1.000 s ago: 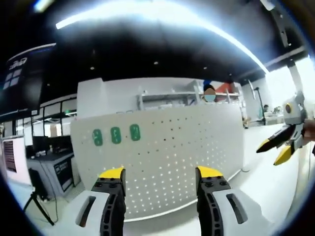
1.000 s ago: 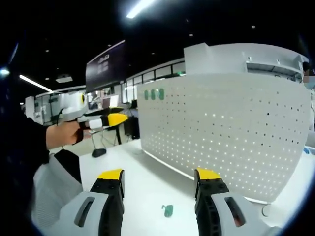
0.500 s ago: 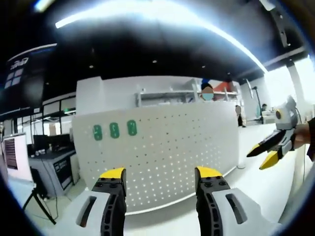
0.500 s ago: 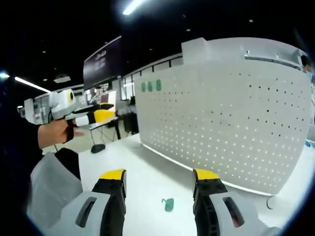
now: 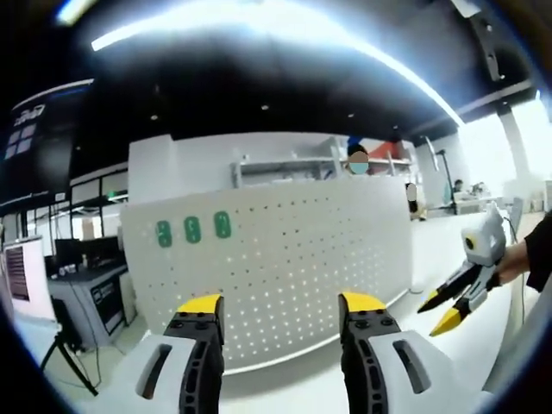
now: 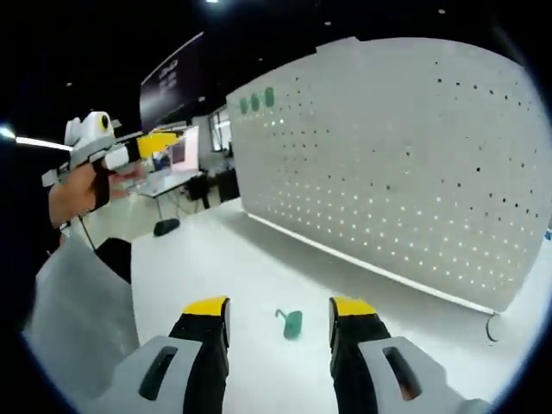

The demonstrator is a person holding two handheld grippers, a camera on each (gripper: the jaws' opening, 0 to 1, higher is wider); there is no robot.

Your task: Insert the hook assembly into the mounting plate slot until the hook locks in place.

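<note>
Landmark: pegboard, white, upright on the white worktop

Left gripper view, left to right:
- three green hooks already sit in a row on the pegboard, upper left corner
- left claw faces the pegboard front, jaws apart, nothing between them, yellow tips clear of the board
- right claw comes in right of the pegboard, off its right end, held by a hand; tips point down toward the worktop, apart, empty

Right gripper view, left to right:
- left claw is held up by a hand, left of the pegboard and well apart from it; jaw gap is edge-on here, so this view doesn't show its state
- the three hooks show at the pegboard's top left corner
- loose green hook lies on the worktop in front of the pegboard, well short of its foot
- right claw is low over the worktop, jaws apart, not clamped on anything; the loose hook sits in the gap between the two yellow tips, just beyond them, not touching either that I can see
- a small ring-shaped part lies on the worktop at the pegboard's right foot, too small to identify
</note>
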